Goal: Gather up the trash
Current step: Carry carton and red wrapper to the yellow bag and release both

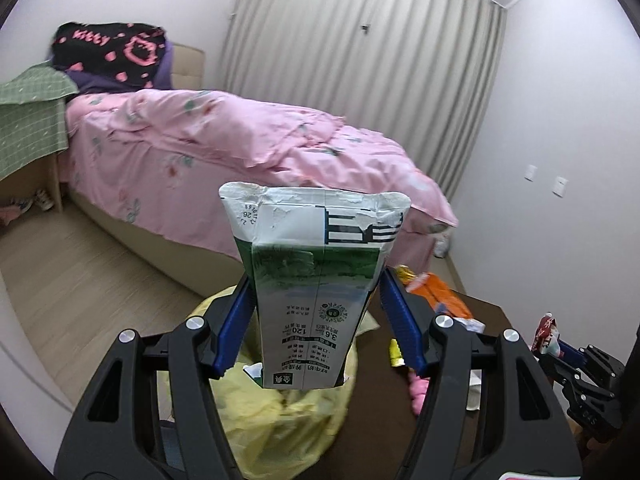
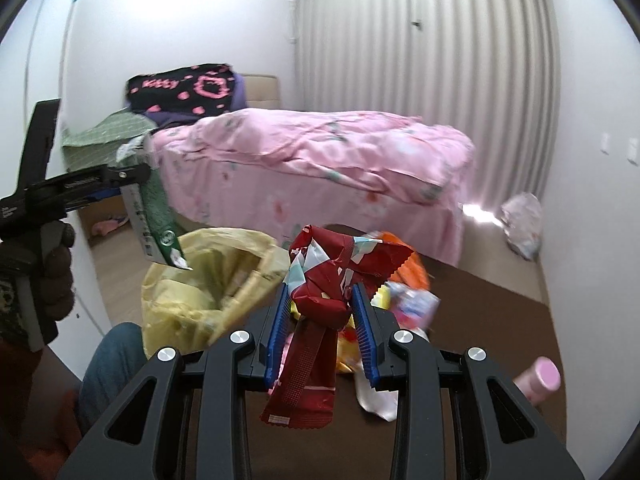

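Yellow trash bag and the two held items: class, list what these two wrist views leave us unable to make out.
- Yellow trash bag: its contents; left view blocked by the milk carton, right view blurred.
- Trash pile on the brown surface: hidden behind the red wrapper and blurred.
- Pink-capped bottle: body hidden behind the right gripper.
- Left gripper: carton's far face unseen.

The flattened green-and-white printed paperboard carton looks matt, its top edge torn and peeling. The crumpled red foil wrapper shines glossy. The thin yellow plastic bag is crinkled and semi-sheer. The black plastic gripper frames carry ribbed blue pads and polished metal rivets. The pink floral cotton bedspread lies soft and wrinkled.
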Motion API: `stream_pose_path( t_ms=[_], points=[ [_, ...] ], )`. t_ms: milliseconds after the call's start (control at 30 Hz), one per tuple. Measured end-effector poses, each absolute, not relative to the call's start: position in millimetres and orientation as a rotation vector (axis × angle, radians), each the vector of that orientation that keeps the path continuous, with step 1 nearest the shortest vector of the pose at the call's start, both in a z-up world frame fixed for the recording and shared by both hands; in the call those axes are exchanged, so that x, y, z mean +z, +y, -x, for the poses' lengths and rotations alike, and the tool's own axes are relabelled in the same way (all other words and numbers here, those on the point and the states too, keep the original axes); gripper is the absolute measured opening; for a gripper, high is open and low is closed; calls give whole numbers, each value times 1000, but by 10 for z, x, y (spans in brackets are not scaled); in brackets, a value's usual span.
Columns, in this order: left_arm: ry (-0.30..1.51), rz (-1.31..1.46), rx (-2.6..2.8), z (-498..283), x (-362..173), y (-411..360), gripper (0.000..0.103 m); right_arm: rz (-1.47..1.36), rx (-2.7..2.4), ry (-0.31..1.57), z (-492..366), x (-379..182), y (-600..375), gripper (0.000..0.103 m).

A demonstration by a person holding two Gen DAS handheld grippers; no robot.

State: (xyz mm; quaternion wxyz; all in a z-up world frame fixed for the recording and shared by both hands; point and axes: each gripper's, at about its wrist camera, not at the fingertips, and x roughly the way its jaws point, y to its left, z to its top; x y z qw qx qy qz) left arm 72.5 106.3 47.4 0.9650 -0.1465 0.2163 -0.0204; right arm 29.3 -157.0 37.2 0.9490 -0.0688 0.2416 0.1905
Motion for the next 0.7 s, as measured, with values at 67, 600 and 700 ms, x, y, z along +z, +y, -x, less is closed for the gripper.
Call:
stream_pose_path(
  t_ms=[67, 600, 700],
  points=[
    [432, 303, -6, -744, 425, 1135, 59, 150, 413, 499, -395, 371, -1447, 30],
    [581, 385, 104, -1311, -406, 1413, 59, 102, 700, 692, -1548, -88, -487, 30],
    [623, 396, 162, -1368, -598, 1501, 59, 124, 731, 735, -1661, -235, -305, 30]
  ],
)
